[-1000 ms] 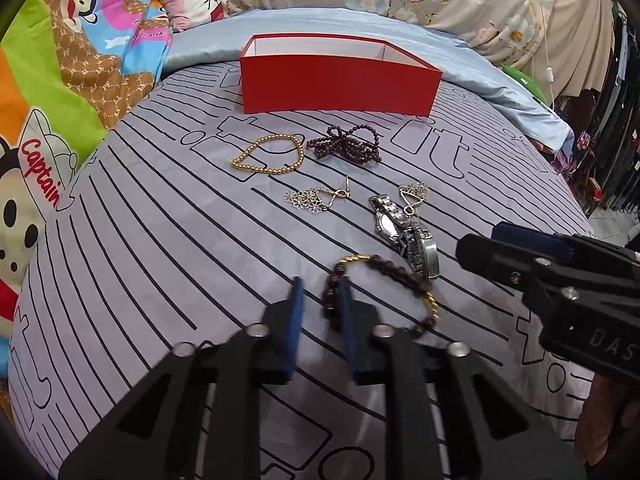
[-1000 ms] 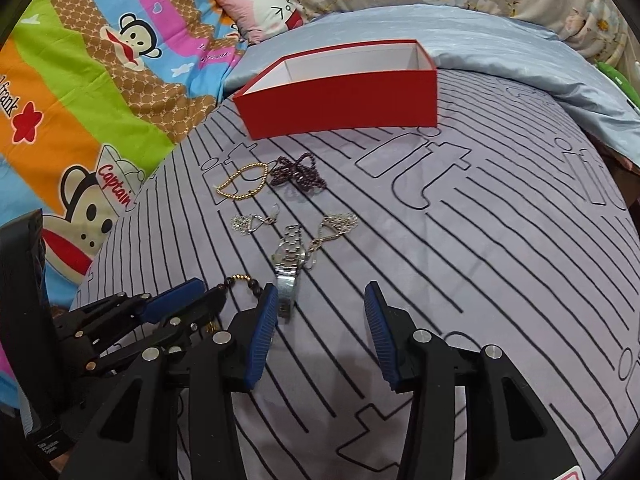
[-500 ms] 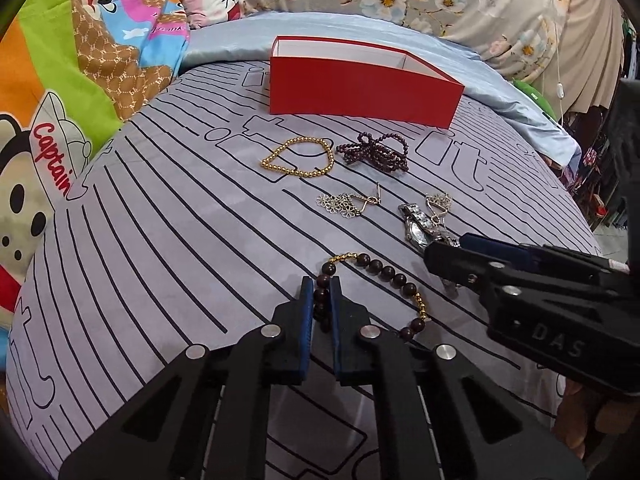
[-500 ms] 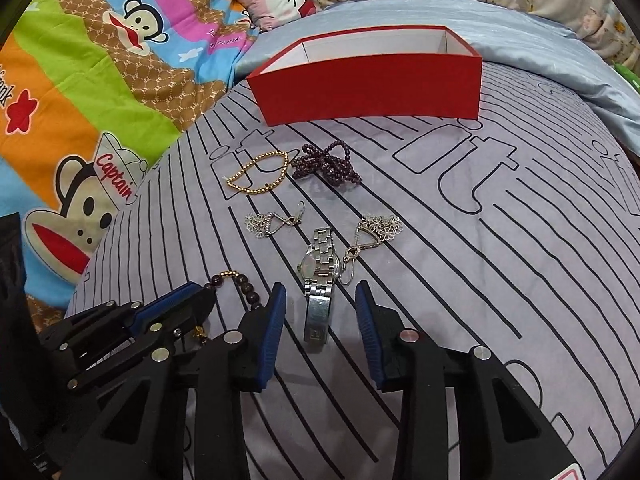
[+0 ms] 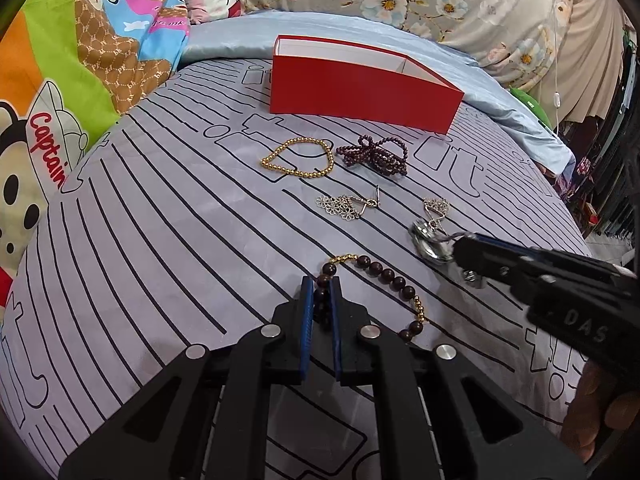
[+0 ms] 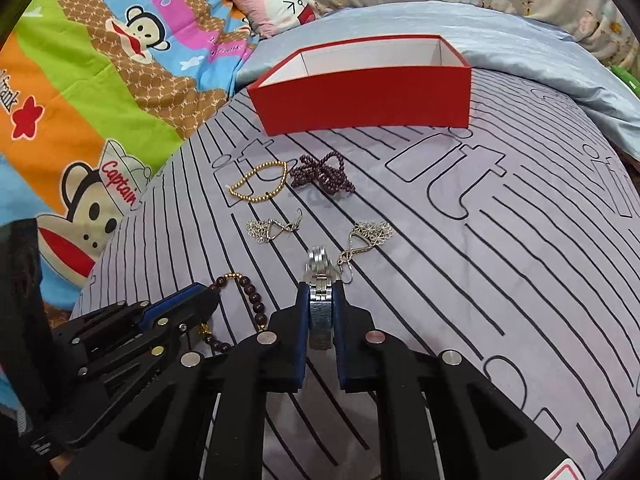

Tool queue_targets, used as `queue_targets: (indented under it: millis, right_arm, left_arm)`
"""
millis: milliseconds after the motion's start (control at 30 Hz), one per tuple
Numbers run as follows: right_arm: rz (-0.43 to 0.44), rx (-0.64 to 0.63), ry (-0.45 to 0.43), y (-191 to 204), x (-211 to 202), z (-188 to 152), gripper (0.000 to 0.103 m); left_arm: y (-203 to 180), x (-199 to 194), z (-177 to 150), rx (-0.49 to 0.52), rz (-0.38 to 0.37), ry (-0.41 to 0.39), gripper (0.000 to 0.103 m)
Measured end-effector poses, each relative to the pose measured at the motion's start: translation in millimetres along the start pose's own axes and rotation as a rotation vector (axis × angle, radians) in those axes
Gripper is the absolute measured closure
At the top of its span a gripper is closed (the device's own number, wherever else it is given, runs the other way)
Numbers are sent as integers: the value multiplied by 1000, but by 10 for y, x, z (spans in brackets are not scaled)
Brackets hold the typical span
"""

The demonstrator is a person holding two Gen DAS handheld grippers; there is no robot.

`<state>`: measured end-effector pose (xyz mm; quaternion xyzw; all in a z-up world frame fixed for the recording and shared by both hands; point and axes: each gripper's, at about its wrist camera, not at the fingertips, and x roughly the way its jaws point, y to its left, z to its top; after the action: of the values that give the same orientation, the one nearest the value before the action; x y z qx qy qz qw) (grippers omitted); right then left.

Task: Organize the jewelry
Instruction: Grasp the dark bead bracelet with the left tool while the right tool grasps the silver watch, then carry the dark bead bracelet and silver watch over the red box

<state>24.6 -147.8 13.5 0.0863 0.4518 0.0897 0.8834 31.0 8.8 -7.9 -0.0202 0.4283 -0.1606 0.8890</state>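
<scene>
A grey bedsheet (image 5: 160, 240) printed with black lines is spread over a bed, with cartoon-print bedding at one side and floral fabric behind; a red box (image 5: 360, 84), open-topped and showing a white lining, is set at the far end of the sheet, and every place below is given relative to it. Just in front of the red box a gold bead bracelet (image 5: 298, 158) and a dark purple bead strand (image 5: 374, 154) are laid side by side; further from the box two silver flower earrings (image 5: 346, 206) (image 6: 370, 236) are seen, apart from each other. Furthest from the box, a dark wooden bead bracelet (image 5: 384, 276) is gripped by the left gripper (image 5: 319, 300), whose blue pads are closed down to a narrow gap on a few beads; the rest of the loop is left trailing on the sheet. Beside it a silver watch (image 6: 319, 280) is pinched across its band by the right gripper (image 6: 320, 308), the pads drawn in tight against the metal links; whether the watch is lifted clear of the sheet cannot be told.

The step in hand is judged to be the grasping of two pieces at once; none is yet seen inside the red box. For the next move both pieces would need to be raised clear of the sheet, carried over the near wall of the box and released inside; the earring hook lying just beside the watch may be snagged, so a straight upward lift is called for.
</scene>
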Motion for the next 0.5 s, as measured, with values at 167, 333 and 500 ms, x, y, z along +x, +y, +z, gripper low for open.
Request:
queue_targets:
  millis: [167,333,500]
  right_arm:
    - [0,17,-49,-39,-220,37,92]
    - [-9,17,-87,-87,-399,90,92]
    - [-26,22,-116,-147,-530,107,92]
  left_arm:
    - [-3,-4,-1,3,4,0,95]
    - [-7,-2,-1,1,2,0,95]
    - [7,-21,4,-16,-10,2,95]
